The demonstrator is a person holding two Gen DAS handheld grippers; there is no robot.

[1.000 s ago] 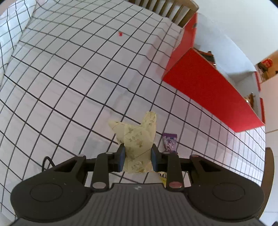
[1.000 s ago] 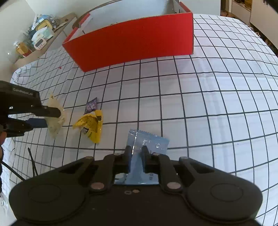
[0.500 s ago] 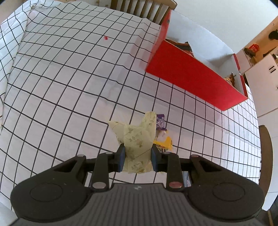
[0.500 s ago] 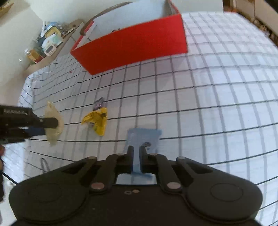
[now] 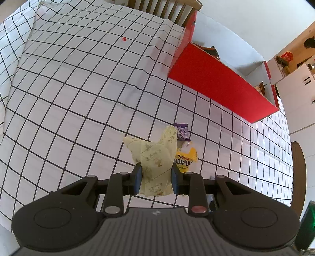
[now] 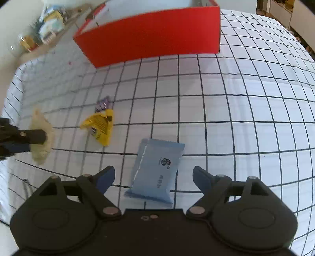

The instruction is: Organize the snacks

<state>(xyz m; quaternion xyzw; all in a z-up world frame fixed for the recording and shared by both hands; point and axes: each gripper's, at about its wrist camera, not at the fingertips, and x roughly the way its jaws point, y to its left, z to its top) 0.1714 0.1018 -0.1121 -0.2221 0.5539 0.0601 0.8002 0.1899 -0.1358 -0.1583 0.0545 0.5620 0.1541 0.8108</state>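
Gripping a pale yellow wrapped snack (image 5: 155, 157), the left gripper (image 5: 156, 175) has its jaws narrowed onto the packet's lower part, both blue pads pressed against its sides, so the packet stands up between them above the worktop (image 5: 78, 88). In the right wrist view the same packet shows at the left edge, held clear of the checked cloth.

The right gripper (image 6: 152, 177) has just been opening its jaws; they now stand wide apart, and the light blue packet (image 6: 155, 169) lies flat on the cloth between them, touched by neither pad.

Just beyond the held snack, a yellow candy bag (image 5: 185, 159) lies on the cloth with a small purple wrapper (image 5: 182, 132) touching its far end. Both sit toward the middle of the worktop, between the grippers and the red box (image 5: 220, 84).

The red box stands open near the far edge of the worktop, its inside white, with a few dark items barely visible at its ends; what they are cannot be told. A wooden chair (image 5: 165, 7) stands behind the far edge.
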